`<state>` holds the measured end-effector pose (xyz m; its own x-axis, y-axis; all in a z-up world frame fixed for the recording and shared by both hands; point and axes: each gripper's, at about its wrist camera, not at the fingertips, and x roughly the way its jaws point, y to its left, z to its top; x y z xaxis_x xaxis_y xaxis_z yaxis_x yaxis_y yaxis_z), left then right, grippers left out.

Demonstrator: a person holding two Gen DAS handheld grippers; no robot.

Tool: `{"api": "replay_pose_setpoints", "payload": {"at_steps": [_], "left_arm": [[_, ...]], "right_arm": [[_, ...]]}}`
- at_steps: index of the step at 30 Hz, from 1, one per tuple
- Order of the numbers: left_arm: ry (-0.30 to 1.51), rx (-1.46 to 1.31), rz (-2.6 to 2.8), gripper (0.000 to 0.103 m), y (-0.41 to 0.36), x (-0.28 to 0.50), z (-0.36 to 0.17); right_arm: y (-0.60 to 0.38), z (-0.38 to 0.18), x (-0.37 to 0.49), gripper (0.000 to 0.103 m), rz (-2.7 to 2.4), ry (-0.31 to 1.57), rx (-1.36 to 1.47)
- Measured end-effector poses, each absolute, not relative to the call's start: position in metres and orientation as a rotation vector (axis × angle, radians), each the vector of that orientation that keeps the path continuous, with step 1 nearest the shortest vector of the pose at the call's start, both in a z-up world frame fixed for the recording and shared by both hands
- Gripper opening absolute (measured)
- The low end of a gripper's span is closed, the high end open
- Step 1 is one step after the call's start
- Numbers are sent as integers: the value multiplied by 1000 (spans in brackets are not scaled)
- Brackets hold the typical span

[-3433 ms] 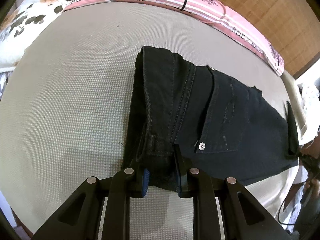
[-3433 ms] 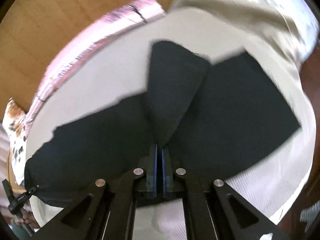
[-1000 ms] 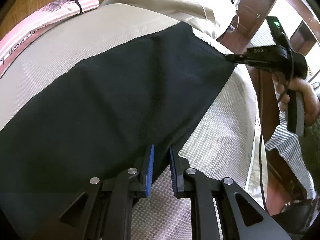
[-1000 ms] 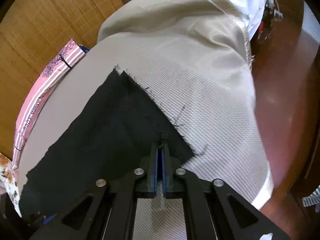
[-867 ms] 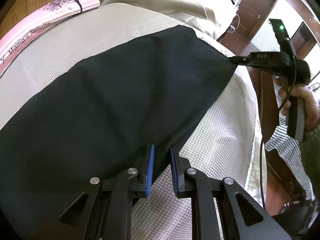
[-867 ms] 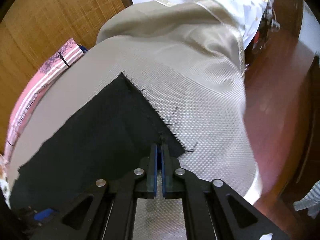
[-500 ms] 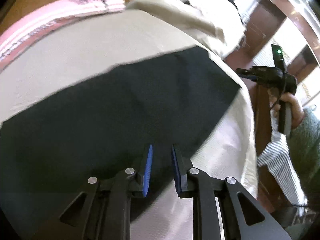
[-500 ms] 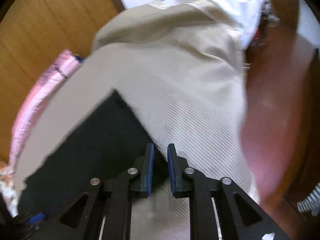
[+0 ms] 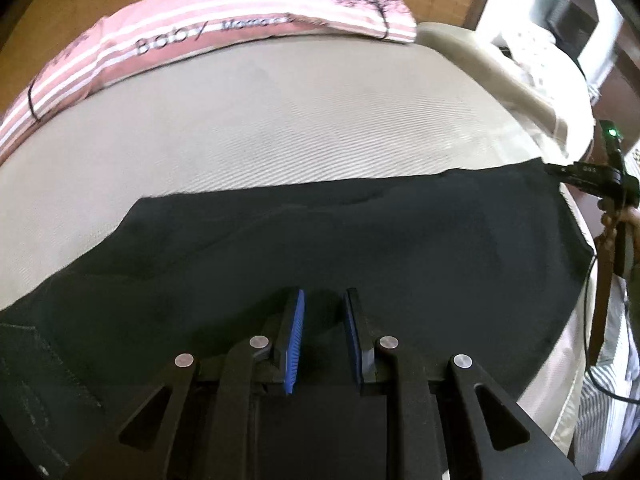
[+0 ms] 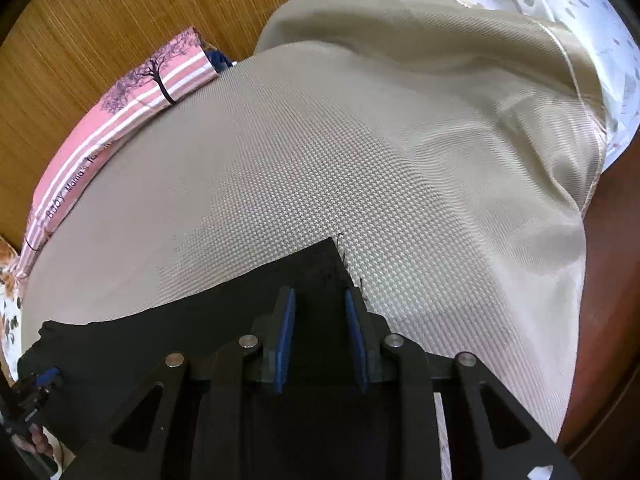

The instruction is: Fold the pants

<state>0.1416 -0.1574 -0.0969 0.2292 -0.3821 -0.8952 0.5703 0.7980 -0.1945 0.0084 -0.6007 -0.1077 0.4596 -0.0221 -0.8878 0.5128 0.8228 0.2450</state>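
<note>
The black pants (image 9: 360,240) lie flat in a long band across the beige textured bed cover (image 9: 280,120). My left gripper (image 9: 323,300) is open and empty, its blue pads hovering over the near edge of the pants. In the right wrist view the frayed hem corner of the pants (image 10: 320,268) lies just ahead of my right gripper (image 10: 320,300), which is open and empty above it. The right gripper also shows in the left wrist view (image 9: 588,178) at the far right end of the pants.
A pink striped pillow (image 9: 200,36) lies along the far edge by the wooden wall (image 10: 100,20). The beige cover (image 10: 460,100) bunches up at the right, with a white floral sheet (image 10: 580,12) beyond. The red-brown floor (image 10: 612,320) lies past the bed's right edge.
My right gripper has opened and let go of the hem corner. My left gripper opened wider and swung so that the pants now lie crosswise before it.
</note>
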Motion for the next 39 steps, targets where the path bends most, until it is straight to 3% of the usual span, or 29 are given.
{"api": "replay_pose_setpoints", "payload": {"at_steps": [21, 23, 24, 25, 36, 39], "left_arm": [[1134, 196, -638, 22, -157, 145, -100], [1134, 193, -636, 22, -157, 144, -100], [1134, 191, -636, 22, -157, 144, -100], [1136, 184, -636, 22, -156, 145, -100], [1096, 119, -549, 21, -144, 165, -98], [1091, 97, -533, 15, -138, 170, -103]], "right_arm": [[-576, -98, 6, 23, -227, 1011, 369], [-582, -108, 12, 18, -220, 1046, 404], [-583, -110, 13, 7, -222, 1052, 410], [-583, -109, 11, 6, -223, 1044, 408], [-578, -91, 24, 3, -360, 942, 300], [-580, -108, 29, 3, -391, 989, 294]]}}
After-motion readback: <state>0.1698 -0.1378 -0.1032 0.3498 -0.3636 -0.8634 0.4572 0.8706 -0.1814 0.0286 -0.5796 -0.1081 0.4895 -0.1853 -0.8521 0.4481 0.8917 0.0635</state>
